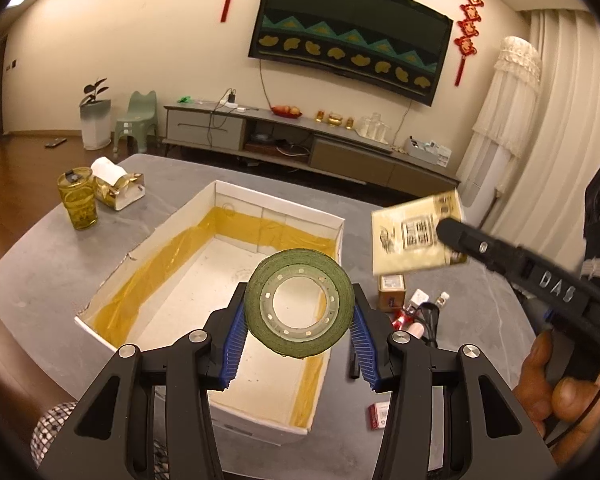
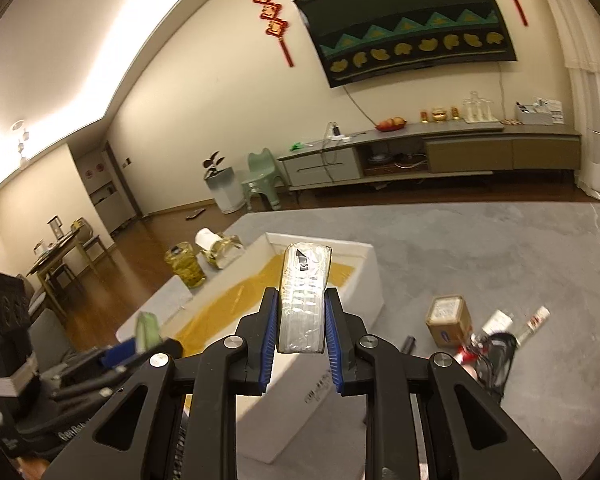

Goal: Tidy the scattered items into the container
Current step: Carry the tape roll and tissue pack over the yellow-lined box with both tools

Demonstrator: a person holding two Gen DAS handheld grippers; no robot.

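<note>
Grey table (image 1: 52, 264) with white box (image 1: 278, 210), glass (image 1: 77, 198), tissue box (image 1: 118, 188) (small clutter alongside).

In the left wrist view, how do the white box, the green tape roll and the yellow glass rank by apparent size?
1. white box, largest.
2. green tape roll, held near the camera, which enlarges it.
3. yellow glass, farther away, so its real size against the roll is unsure.
</note>
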